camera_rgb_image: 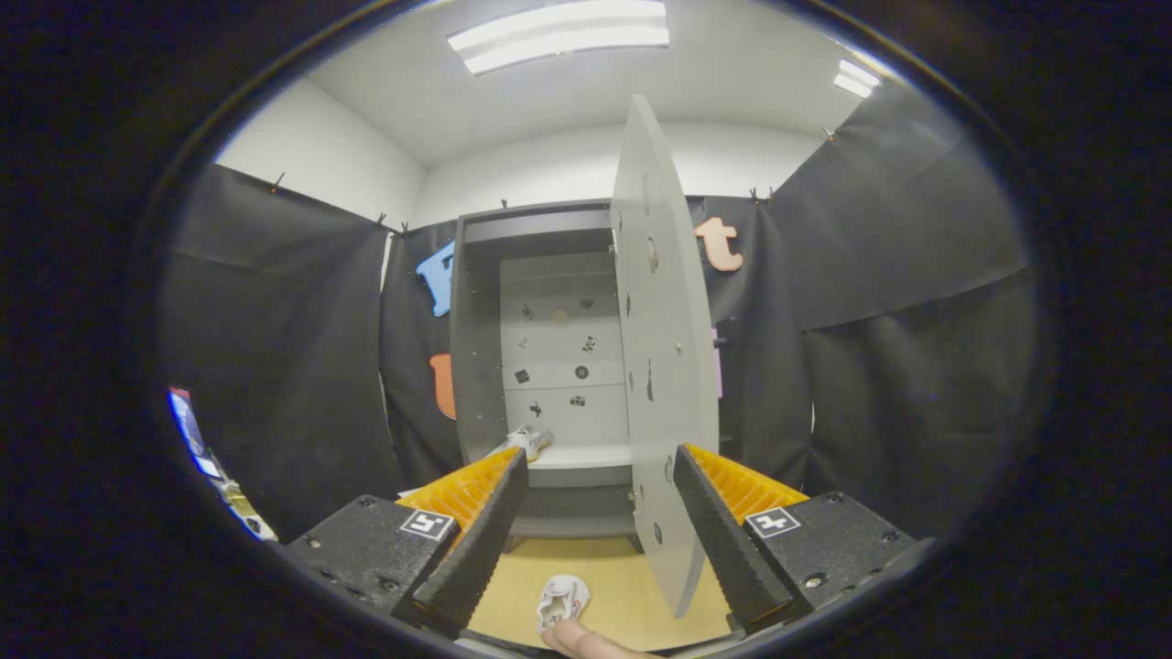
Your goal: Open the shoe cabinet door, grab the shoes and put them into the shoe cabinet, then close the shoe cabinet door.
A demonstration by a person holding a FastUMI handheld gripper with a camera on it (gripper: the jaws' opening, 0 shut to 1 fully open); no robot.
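Fingers of our hand-held gripper (pixel 595 540) stand wide apart, holding nothing. Beyond them we see the tall grey shoe cabinet (pixel 549 366), its flat grey door (pixel 664 366) swung open edge-on just ahead of the right finger. One white sneaker (pixel 529 442) lies on the cabinet's pale lower shelf (pixel 586 458); another white shoe (pixel 563 601) rests on the tan wooden floor (pixel 632 586) between the fingers, beside a fingertip (pixel 572 634).

Two small white square marker tags with black blocky patterns sit on the gripper's (pixel 600 549) black finger bases; the left one (pixel 428 524) resembles "5", the right one (pixel 772 522) "4". Nothing else is legible.
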